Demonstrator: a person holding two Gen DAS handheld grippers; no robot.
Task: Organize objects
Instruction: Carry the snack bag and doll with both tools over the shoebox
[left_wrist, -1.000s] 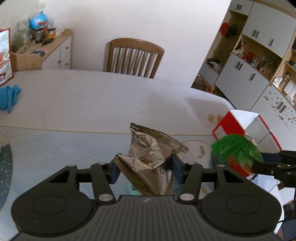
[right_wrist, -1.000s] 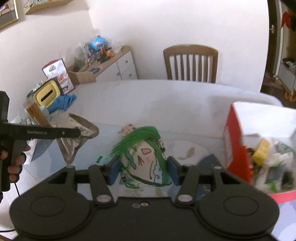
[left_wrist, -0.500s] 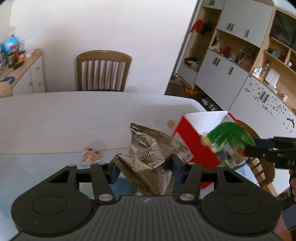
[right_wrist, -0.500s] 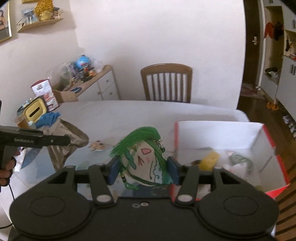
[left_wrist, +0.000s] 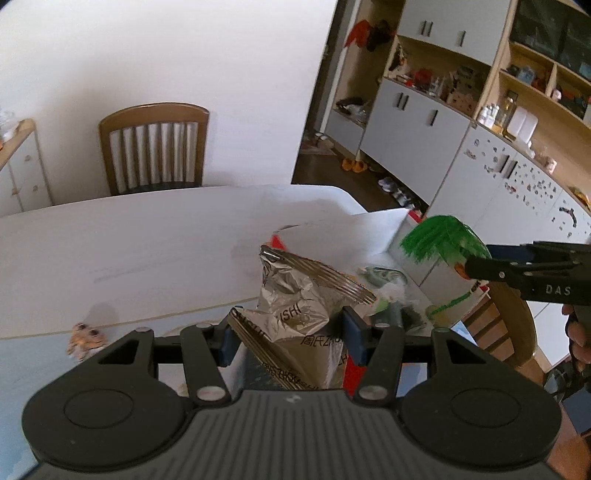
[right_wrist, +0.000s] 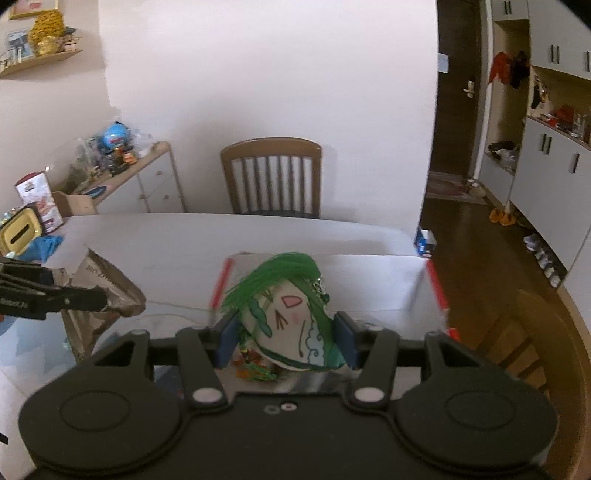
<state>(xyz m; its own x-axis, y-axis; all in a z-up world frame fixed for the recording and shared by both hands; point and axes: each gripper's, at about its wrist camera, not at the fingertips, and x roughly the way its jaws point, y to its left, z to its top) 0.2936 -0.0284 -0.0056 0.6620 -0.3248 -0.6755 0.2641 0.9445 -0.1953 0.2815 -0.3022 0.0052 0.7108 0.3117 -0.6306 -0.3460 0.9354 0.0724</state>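
My left gripper (left_wrist: 290, 334) is shut on a crinkled silver snack bag (left_wrist: 295, 295) and holds it up in front of the red-and-white box (left_wrist: 373, 229). My right gripper (right_wrist: 286, 341) is shut on a green-haired plush doll (right_wrist: 288, 306) and holds it over the same box (right_wrist: 369, 280). The doll also shows at the right of the left wrist view (left_wrist: 441, 242), with the right gripper's black fingers (left_wrist: 517, 266) on it. The snack bag shows at the left of the right wrist view (right_wrist: 107, 288). Several small items lie inside the box.
A small brown toy (left_wrist: 85, 334) lies on the white table (left_wrist: 129, 243). A wooden chair (right_wrist: 273, 177) stands behind the table. A yellow box (right_wrist: 18, 230) and a blue cloth (right_wrist: 46, 245) sit at the far left. A second chair (left_wrist: 509, 325) stands beside the box.
Both grippers have swung right with their loads. The box has come from the right edge to right in front of both. The doll now hangs over the box opening.
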